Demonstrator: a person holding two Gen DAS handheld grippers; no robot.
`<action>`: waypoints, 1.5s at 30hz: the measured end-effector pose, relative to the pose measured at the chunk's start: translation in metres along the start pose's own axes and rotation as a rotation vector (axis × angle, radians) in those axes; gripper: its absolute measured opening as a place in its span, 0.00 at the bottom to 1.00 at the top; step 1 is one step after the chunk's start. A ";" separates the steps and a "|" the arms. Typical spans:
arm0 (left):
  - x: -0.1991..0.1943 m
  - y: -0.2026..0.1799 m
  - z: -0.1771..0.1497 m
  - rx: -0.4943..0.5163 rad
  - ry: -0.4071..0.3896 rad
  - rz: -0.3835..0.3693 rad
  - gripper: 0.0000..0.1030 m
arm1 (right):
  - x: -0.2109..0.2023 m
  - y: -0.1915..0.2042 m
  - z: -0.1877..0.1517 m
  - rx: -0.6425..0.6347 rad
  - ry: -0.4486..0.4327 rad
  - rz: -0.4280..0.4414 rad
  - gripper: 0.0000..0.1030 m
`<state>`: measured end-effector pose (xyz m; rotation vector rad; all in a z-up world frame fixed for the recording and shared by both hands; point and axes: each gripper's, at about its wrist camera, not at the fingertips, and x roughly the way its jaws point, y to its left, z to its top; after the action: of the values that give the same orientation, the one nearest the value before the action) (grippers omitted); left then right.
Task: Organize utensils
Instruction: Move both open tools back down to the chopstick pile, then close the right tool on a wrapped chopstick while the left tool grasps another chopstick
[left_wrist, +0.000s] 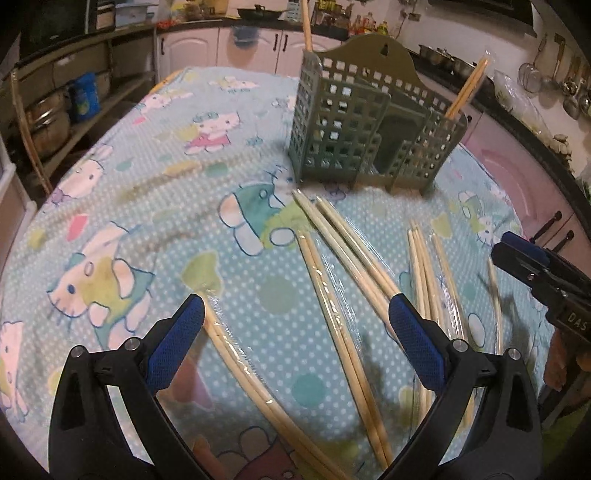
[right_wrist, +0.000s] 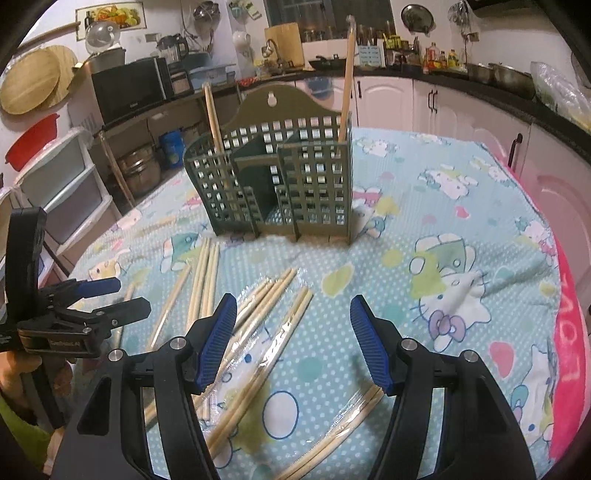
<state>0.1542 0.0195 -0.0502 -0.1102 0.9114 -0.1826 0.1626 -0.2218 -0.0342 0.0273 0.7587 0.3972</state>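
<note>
A green lattice utensil holder (left_wrist: 364, 127) (right_wrist: 275, 177) stands upright on the table with one wrapped chopstick pair in each outer compartment (right_wrist: 347, 81) (right_wrist: 213, 114). Several plastic-wrapped wooden chopstick pairs (left_wrist: 340, 273) (right_wrist: 266, 317) lie loose on the cloth in front of it. My left gripper (left_wrist: 295, 314) is open and empty, low over the chopsticks. It also shows at the left of the right wrist view (right_wrist: 114, 299). My right gripper (right_wrist: 293, 317) is open and empty above the chopsticks. It also shows at the right edge of the left wrist view (left_wrist: 524, 266).
The table wears a light blue cartoon-print cloth (left_wrist: 155, 177) (right_wrist: 461, 229). Kitchen counters and white cabinets (right_wrist: 424, 96) run behind it. Shelves with pots (left_wrist: 51, 122) stand to the left. A pink edge (right_wrist: 570, 332) lies along the table's right side.
</note>
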 end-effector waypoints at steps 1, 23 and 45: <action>0.002 -0.001 0.000 0.007 0.006 -0.007 0.86 | 0.003 0.000 -0.001 0.001 0.010 0.002 0.57; 0.043 -0.009 0.028 0.035 0.084 0.003 0.38 | 0.076 0.001 0.014 -0.001 0.198 -0.065 0.27; 0.066 -0.006 0.054 0.046 0.094 0.024 0.20 | 0.063 -0.034 0.030 0.096 0.159 -0.041 0.14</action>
<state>0.2361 0.0015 -0.0670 -0.0485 1.0010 -0.1872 0.2351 -0.2270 -0.0600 0.0710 0.9335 0.3256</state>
